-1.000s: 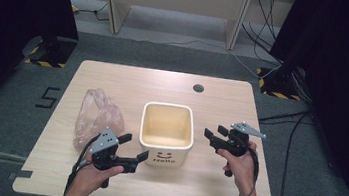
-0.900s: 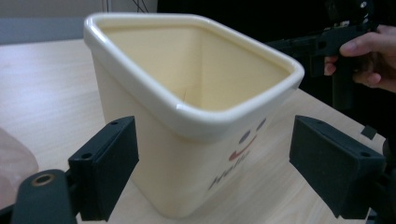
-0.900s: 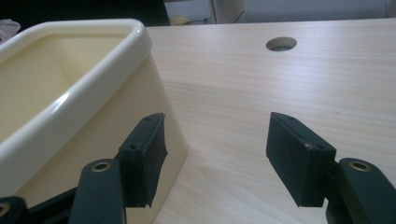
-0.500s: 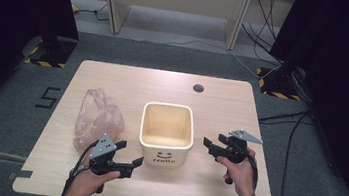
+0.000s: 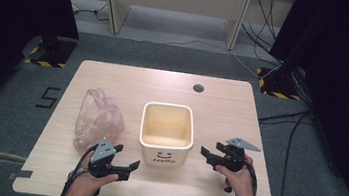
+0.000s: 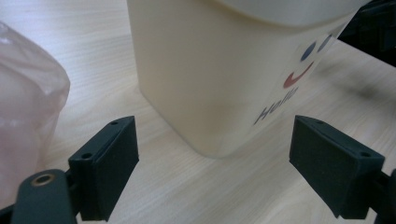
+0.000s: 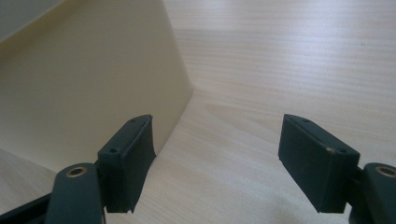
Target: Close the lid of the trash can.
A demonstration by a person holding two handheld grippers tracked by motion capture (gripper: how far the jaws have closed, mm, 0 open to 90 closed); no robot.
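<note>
Cream bin (image 5: 166,132) stands at table centre, open side up, with a smiley and "Hello" print on its 6 o'clock wall; a crumpled pink plastic bag (image 5: 98,118) lies just beside it at 9 o'clock, apart from it. The left gripper (image 5: 121,164) sits near the bin's 7 o'clock corner, jaws spread wide and holding nothing, pointing toward 3 o'clock. The right gripper (image 5: 208,155) sits at the bin's 4 o'clock side, pointing toward 9 o'clock; its jaws have just been opening and stand wide, with nothing between them. Judged step: both grippers are being lowered to the bin's flanks for a two-sided approach, or the left may turn to the bag. To do this well, keep both grippers level with the table (image 5: 222,104), advance them evenly so the bin is not pushed sideways, and set the pads on the walls rather than on the rounded corners. The high view gives the overall layout and the bin's bare interior. The left gripper view adds what it lacks: the bin's lower corner (image 6: 210,144) lies between the two jaws but ahead of them, untouched, with the bag (image 6: 28,116) at 9 o'clock. The right gripper view shows the bin's wall (image 7: 84,93) ahead of one jaw, bare wood ahead of the other.
</note>
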